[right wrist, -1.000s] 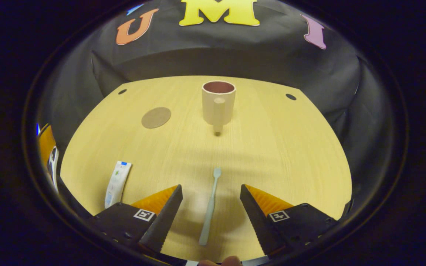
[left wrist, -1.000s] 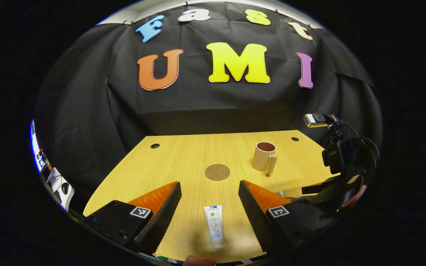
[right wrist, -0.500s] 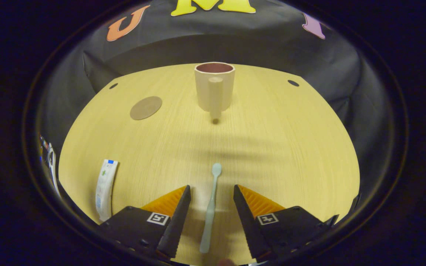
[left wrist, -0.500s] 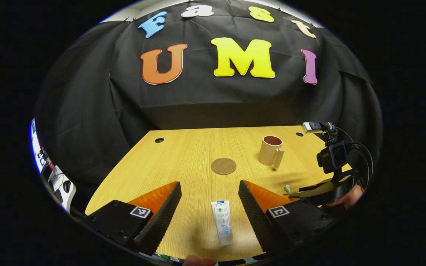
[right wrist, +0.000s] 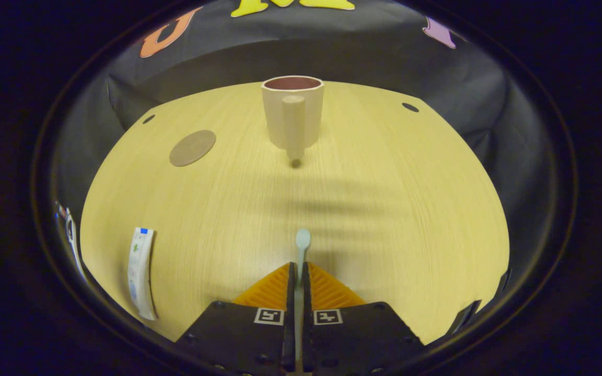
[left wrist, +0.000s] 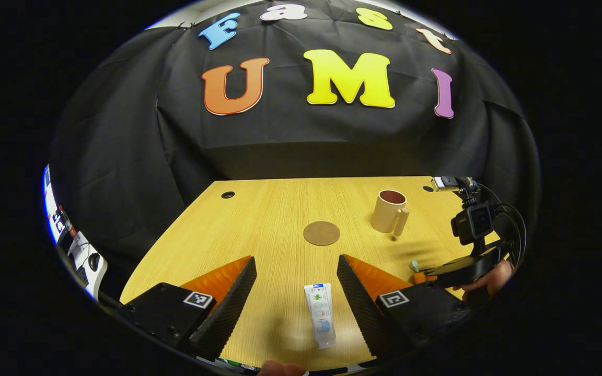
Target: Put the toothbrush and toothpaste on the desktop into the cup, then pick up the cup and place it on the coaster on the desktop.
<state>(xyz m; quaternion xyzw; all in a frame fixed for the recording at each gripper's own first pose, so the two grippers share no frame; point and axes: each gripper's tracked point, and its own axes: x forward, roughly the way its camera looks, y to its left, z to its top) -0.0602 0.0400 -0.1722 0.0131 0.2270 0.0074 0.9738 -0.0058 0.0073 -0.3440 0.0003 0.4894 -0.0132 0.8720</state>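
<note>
Wooden desktop [right wrist: 384, 209], seen from above its near edge. In the right gripper view, the right gripper [right wrist: 298, 271] sits at 6 o'clock with both fingers clenched on the handle of the toothbrush [right wrist: 301, 241], whose head projects toward 12 o'clock. The cup [right wrist: 291, 112] stands upright at 12 o'clock (handle turned toward the camera), well apart from the brush. The round coaster [right wrist: 192, 148] lies flat at 10 o'clock, bare. The toothpaste [right wrist: 139, 270] lies flat at 8 o'clock near the desktop's edge.

In the left gripper view, the left gripper [left wrist: 296, 284] hangs with fingers spread wide, grasping nothing; the toothpaste [left wrist: 320, 315] lies between them on the desktop. The coaster [left wrist: 321, 233] is at 12 o'clock, the cup [left wrist: 389, 211] at 1 o'clock, and the right gripper [left wrist: 426, 271] with its hand [left wrist: 489, 279] at 3 o'clock.
</note>
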